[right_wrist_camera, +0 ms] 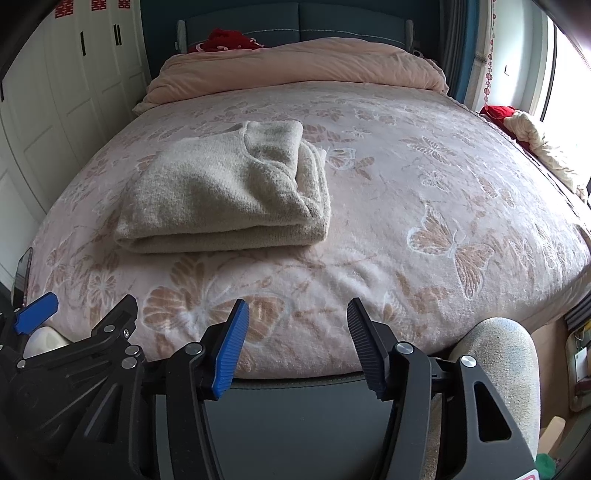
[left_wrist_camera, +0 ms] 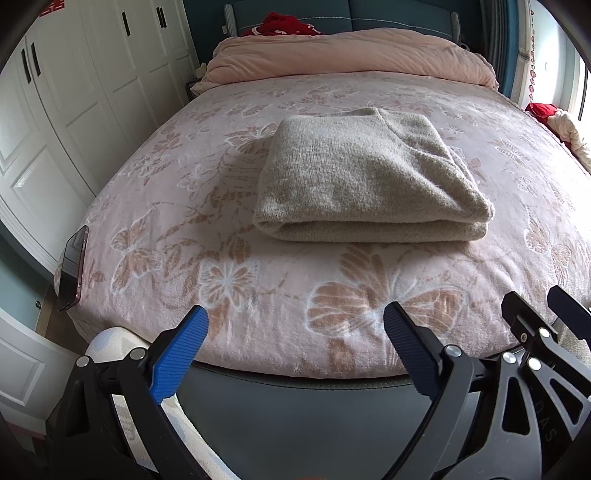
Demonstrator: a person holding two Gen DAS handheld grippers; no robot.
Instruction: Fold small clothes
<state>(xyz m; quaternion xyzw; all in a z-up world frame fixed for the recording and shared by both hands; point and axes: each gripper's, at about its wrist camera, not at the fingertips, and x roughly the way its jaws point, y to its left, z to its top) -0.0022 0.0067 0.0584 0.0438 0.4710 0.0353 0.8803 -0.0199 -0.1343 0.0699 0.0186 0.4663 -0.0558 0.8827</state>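
A home bedroom: bed (left_wrist_camera: pixel 258 206), quilt (left_wrist_camera: pixel 347 55), white wardrobes (left_wrist_camera: pixel 92 74).

Folded sweater (left_wrist_camera: pixel 365 177) lies on the bed blanket (left_wrist_camera: pixel 258 295), toward the foot end and left of the bed's centre line in the right wrist view. Rolled duvet (left_wrist_camera: pixel 347 55) lies behind it, across the head end, before the headboard (left_wrist_camera: pixel 399 14). Phone (left_wrist_camera: pixel 72 269) rests at the bed's left edge. Wardrobe (left_wrist_camera: pixel 74 92) stands left of the bed. Left hand-held gripper (left_wrist_camera: pixel 295 328) and right hand-held gripper (right_wrist_camera: pixel 297 325) sit side by side before the foot edge, apart from the sweater, jaws spread.
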